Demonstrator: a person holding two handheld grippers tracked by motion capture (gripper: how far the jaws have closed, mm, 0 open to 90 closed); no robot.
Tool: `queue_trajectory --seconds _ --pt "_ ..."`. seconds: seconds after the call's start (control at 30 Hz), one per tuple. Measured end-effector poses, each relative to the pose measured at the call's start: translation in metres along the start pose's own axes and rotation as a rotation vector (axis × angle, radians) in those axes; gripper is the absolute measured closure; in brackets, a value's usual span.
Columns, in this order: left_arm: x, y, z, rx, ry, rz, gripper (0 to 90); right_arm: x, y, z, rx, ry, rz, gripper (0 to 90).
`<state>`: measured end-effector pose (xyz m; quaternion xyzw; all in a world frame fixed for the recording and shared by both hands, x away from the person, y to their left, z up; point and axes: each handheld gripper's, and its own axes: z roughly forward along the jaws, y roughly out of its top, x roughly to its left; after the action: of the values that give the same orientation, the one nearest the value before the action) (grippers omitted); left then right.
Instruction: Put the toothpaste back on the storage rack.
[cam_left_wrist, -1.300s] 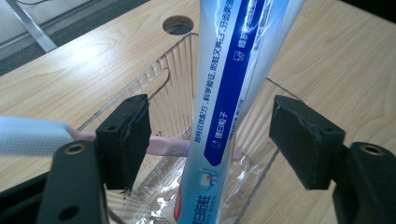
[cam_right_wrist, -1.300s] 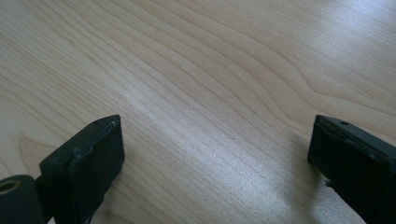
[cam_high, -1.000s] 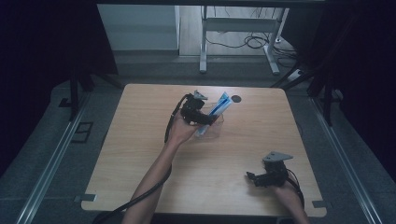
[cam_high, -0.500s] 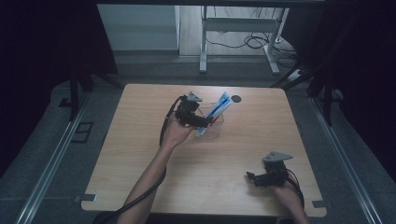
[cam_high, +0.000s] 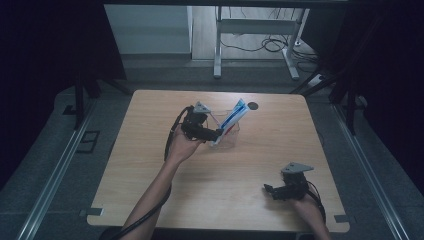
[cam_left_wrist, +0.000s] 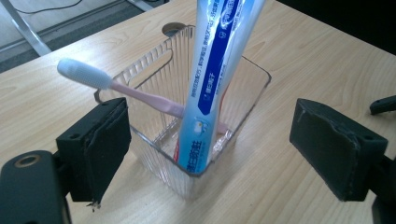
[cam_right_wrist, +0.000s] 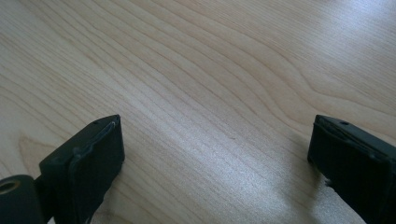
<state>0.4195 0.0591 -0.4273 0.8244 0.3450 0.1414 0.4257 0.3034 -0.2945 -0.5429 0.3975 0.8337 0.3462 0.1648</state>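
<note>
Toothpaste, a blue-and-white plastic tube (cam_left_wrist: 212, 88), stands tilted inside the clear ribbed plastic cup (cam_left_wrist: 243, 100), its lower end at the cup's near bottom corner and its top sticking out over the rim. Beside it in the cup leans a pink toothbrush with a white head (cam_left_wrist: 116, 86), the head poking out past the cup's left wall. The cup stands on the light wooden desk (cam_high: 150, 165). Just in front of the cup, the left hand-held gripper (cam_left_wrist: 210, 149) has just been opening its jaws; they flank the cup without touching it. Well apart from the cup, the right hand-held gripper (cam_high: 270, 190) rests gaping over bare desk.
</note>
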Motion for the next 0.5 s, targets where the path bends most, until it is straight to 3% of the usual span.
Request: queue_trajectory --seconds 0.5 --pt "0.001 -0.026 -0.021 0.004 0.031 0.022 12.8 0.0 0.0 0.0 0.0 0.0 0.0 3.3"
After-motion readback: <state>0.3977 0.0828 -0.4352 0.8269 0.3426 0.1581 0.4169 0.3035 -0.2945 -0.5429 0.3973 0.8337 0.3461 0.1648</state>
